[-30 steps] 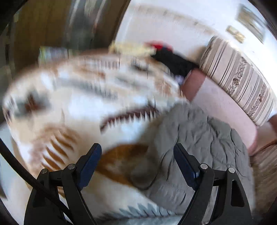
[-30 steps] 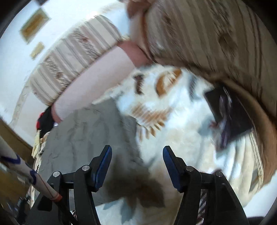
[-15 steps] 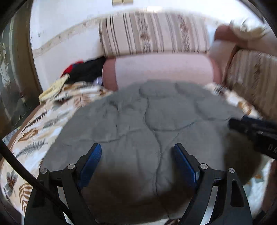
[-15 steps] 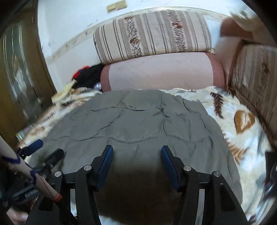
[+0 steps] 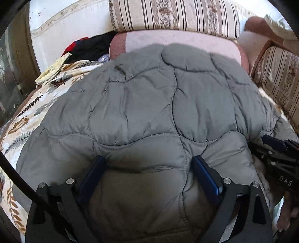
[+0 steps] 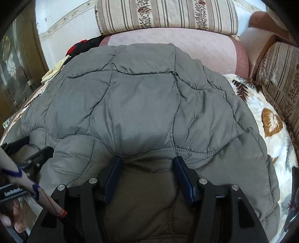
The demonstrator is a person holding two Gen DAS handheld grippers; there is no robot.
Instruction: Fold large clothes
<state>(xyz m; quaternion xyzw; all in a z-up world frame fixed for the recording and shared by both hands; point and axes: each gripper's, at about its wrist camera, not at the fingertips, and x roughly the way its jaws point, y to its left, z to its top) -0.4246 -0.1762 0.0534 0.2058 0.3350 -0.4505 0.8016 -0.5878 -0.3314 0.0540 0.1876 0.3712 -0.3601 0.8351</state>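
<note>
Left tool (image 5: 148, 174) opening over grey quilted jacket (image 5: 149, 104), right tool (image 6: 147, 172) parted astride it, unclamped; orange-leaf blanket (image 6: 269, 121) only in right view.

I count one grey quilted jacket (image 5: 149, 104) on one leaf-print blanket (image 6: 269, 119). I hold two grippers, my left (image 5: 148, 164) and my right (image 6: 147, 162), each with two blue pads. I see two striped cushions (image 5: 173, 16), one pink seat pad (image 6: 177, 43) and one heap of dark clothes (image 5: 89, 46).
</note>
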